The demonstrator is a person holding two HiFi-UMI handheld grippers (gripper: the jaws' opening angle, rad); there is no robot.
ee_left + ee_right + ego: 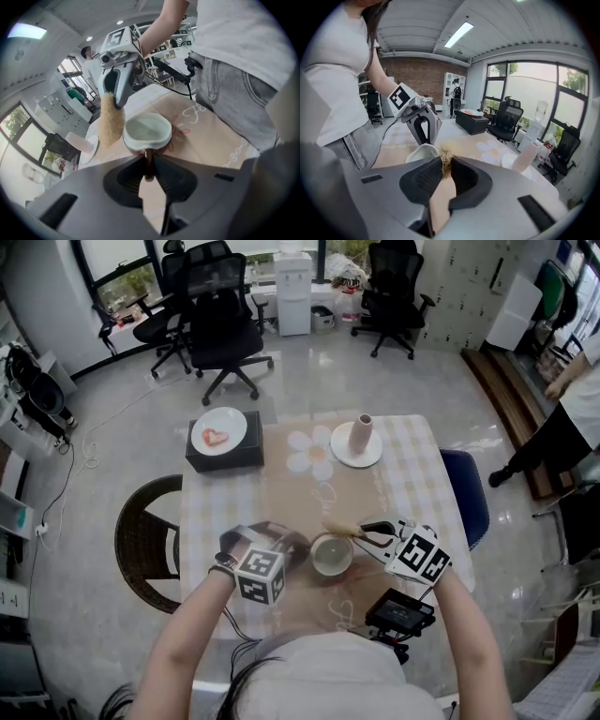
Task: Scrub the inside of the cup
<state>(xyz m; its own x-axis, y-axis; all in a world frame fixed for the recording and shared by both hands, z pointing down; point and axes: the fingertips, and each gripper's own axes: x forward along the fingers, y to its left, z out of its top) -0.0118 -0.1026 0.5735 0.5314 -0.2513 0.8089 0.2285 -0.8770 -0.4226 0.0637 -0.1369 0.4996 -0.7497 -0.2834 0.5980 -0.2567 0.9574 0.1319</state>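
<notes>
L gripper (149, 165) jaws pinch cup (146, 132) handle, mouth up. R gripper (444, 169) jaws pinch scrubber (111, 123), tip down beside rim.

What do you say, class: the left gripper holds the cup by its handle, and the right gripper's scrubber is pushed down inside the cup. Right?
One slip: the left gripper view shows the scrubber beside the cup, outside its rim, not inside. The left gripper does hold the handle, the right gripper the scrubber.
</notes>
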